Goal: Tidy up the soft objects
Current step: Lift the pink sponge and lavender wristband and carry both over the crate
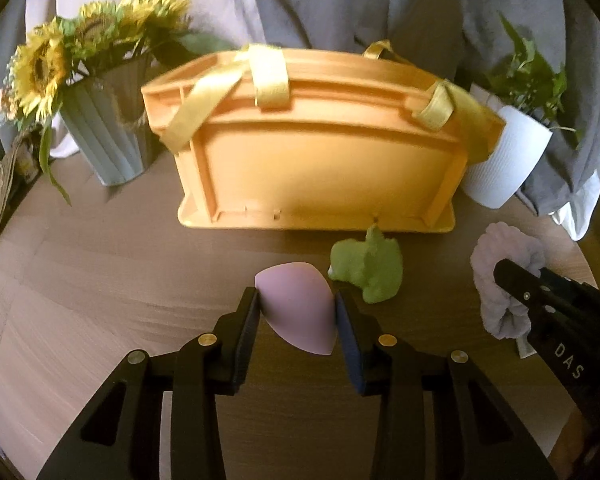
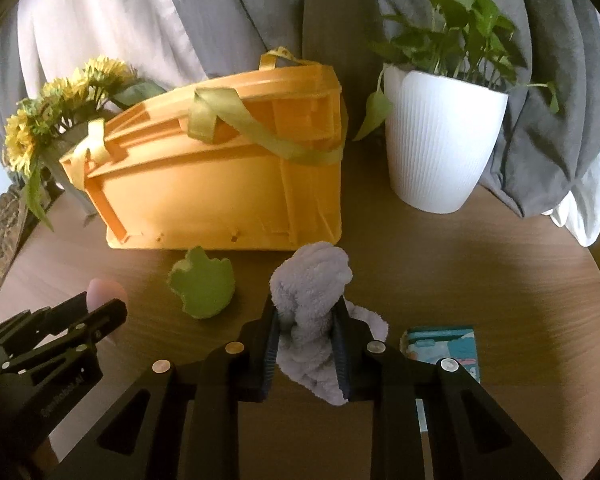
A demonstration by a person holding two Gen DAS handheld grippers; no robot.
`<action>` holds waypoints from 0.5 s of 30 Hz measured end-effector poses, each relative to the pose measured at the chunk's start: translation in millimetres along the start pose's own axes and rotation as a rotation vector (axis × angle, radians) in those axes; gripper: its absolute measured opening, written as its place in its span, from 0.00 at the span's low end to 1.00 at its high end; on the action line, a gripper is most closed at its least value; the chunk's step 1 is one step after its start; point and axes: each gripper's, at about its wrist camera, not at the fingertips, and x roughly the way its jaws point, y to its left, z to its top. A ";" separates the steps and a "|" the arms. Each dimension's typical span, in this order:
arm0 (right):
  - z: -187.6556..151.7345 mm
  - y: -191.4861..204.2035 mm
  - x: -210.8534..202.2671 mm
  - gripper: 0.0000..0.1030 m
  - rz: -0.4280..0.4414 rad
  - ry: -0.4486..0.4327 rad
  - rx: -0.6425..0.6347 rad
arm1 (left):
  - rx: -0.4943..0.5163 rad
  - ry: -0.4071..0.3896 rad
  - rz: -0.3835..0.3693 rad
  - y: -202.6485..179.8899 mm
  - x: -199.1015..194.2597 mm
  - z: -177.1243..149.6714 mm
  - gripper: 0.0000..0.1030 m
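Grey and white curtains hang behind a round wooden table (image 1: 100, 280). From the left wrist, the left gripper (image 1: 296, 312) is clamped on a pink teardrop sponge (image 1: 296, 304), squeezed at its widest part, probably for carrying to the orange bin (image 1: 312, 160) just beyond. A green sponge (image 1: 368, 272) lies before the bin; the bin's interior is hidden.

From the right wrist, the right gripper (image 2: 306, 344) pinches a lilac fluffy cloth (image 2: 312, 292) mid-bundle, its loose end drooping below. A blue packet (image 2: 444, 344) sits partly behind one finger, its print illegible.
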 end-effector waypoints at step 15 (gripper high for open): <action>22.3 17.5 -50.6 0.25 -0.006 -0.111 0.009 | 0.037 -0.130 -0.033 13.2 -50.5 32.0 0.37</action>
